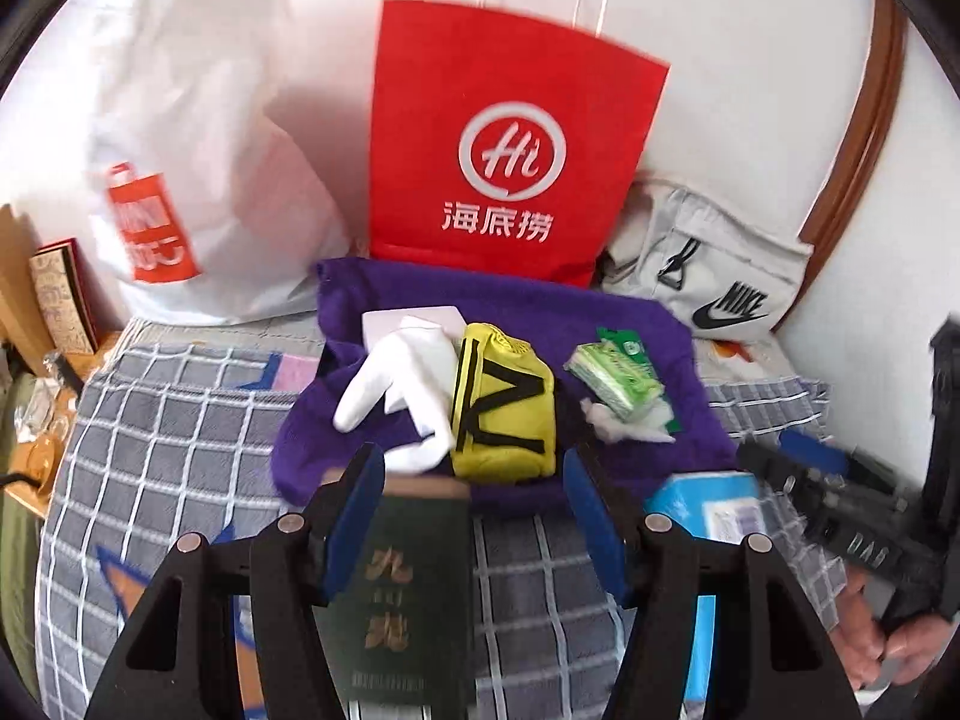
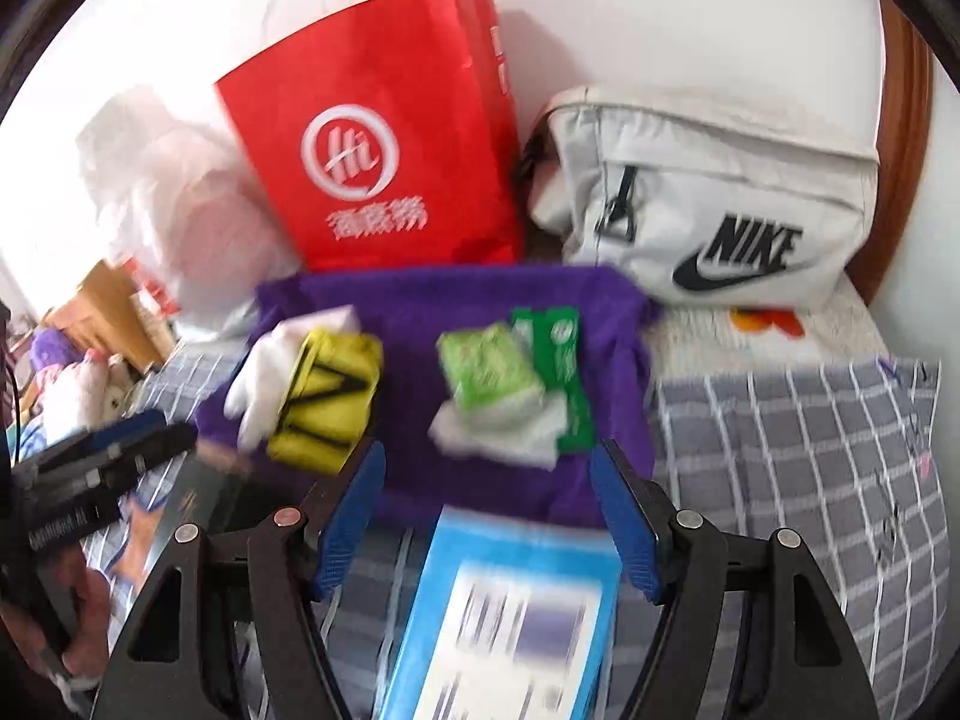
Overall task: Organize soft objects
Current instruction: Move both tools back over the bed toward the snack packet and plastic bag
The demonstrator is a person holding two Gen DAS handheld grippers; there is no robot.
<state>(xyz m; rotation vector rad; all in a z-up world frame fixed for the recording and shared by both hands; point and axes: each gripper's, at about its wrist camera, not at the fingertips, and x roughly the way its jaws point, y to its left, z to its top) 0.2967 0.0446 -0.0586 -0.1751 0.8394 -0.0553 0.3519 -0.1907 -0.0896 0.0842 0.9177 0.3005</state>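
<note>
Nearest the left wrist camera: left gripper (image 1: 474, 468) spread wide, blue-padded fingers holding nothing, with a dark green rectangular box printed in gold characters (image 1: 399, 588) lying on the bed between and below the jaws. Probably parked there as a hard item, kept off the cloth. Likewise on the other side: right gripper (image 2: 489, 471) spread wide and empty over a light blue cardboard box with a white printed label (image 2: 510, 612), also short of the cloth's near edge. Underneath both, a grey quilt checked with white lines (image 1: 180, 420).

Next out, a deep purple fleecy towel (image 1: 630, 324) spread flat, seemingly as the sorting ground for the soft things. Resting on it, left to right: a white fabric glove (image 1: 396, 384) touching and partly tucked under a folded yellow cloth pouch with black stripes (image 1: 501, 408); then, set apart, a green plastic pack of tissues (image 1: 618, 375) with loose white tissue at its near side.

Farthest, against the white wall: a white plastic shopping bag with an orange logo (image 1: 198, 180), an upright red paper carrier bag with white handles (image 1: 510, 138), likely candidates for receiving goods, and a pale grey Nike waist bag (image 2: 708, 198) slumped to the right.
</note>
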